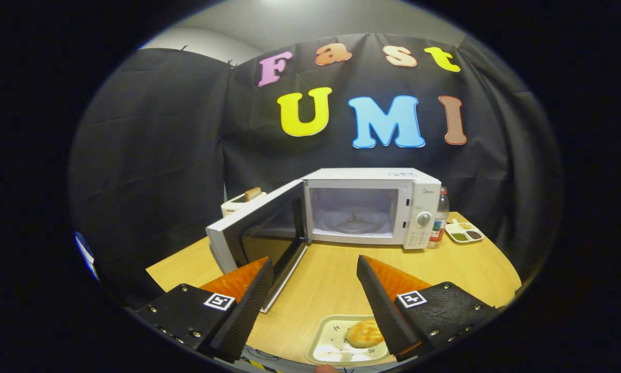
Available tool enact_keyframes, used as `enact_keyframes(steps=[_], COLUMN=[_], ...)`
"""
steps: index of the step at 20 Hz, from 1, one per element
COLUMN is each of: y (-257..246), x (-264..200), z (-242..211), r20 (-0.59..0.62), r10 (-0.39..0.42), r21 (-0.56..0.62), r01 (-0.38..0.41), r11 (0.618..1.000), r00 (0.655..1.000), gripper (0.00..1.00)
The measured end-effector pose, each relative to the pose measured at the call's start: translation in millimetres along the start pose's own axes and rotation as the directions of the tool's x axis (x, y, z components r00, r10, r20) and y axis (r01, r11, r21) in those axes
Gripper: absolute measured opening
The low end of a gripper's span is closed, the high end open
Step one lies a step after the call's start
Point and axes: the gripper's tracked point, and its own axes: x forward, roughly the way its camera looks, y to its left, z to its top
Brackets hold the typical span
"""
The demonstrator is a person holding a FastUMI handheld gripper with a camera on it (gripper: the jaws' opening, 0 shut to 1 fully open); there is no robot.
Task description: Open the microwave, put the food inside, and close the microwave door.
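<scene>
Gripper (314,267) up over the wooden table (476,264), fingers spread wide and nothing between them, just bare tabletop showing through the gap. Down below, close under the fingers, there's the tray (331,347) with the food on it, a round golden bun (363,334); the right finger crosses over the bun's right side and cuts off part of the tray, so its far corner can't be made out.

Beyond the fingertips, the microwave (372,207) sits at the back of the table, door (256,233) swung open to the left. The door's lower edge reaches down toward the left fingertip, near it, so that side is tight. The cavity is open and lit, turntable (353,223) visible inside. There's a clear stretch of wood between the fingers and the microwave's mouth.

Right of the microwave, a bottle (440,215) stands just beside the control panel, and past it a small dish (464,232) with little portions of food, near the table's right edge. Behind the open door, a toaster (240,202) with a slice sticking up; the door hides its lower part. The table's near edge drops away just past the tray.
</scene>
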Motion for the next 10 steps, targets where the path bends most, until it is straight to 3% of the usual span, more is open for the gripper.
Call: enact_keyframes(steps=[10], y=[-54.3], x=[14.9], z=[-105.5], r20=[-0.258], r10=[-0.097], r21=[0.014], r01=[0.104], r11=[0.995], r00=[0.961], gripper=[0.98])
